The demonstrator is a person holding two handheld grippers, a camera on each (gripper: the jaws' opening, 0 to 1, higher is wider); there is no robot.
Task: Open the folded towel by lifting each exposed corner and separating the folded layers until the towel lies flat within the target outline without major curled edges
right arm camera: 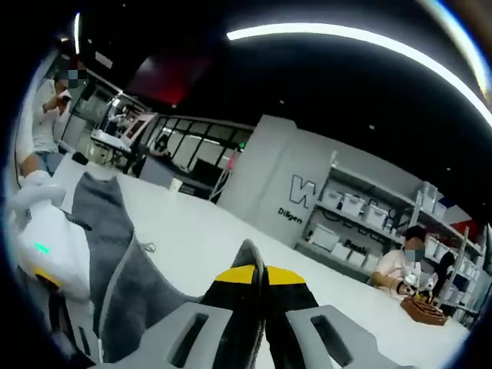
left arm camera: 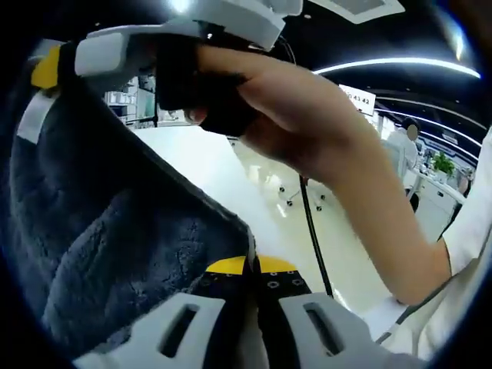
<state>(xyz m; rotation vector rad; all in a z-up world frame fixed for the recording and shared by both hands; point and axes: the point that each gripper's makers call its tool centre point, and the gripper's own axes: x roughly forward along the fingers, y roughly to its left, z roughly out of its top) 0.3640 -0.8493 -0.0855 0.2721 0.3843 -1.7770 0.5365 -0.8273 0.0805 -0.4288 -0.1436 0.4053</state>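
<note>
Currently mid-unfold: left gripper (left arm camera: 251,270) jaws pinch the grey towel (left arm camera: 100,231) edge; right gripper (right arm camera: 257,278) jaws pinch another corner, cloth hanging between them above the tabletop (right arm camera: 207,231). Next, judged: spread apart, lower flat.

A white table (right arm camera: 231,231) carries the work. A grey towel (right arm camera: 115,231) lies partly on it. At its far end sits a brown tray (right arm camera: 423,311).

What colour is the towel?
Dark grey towel, clearest in the left gripper view.
</note>
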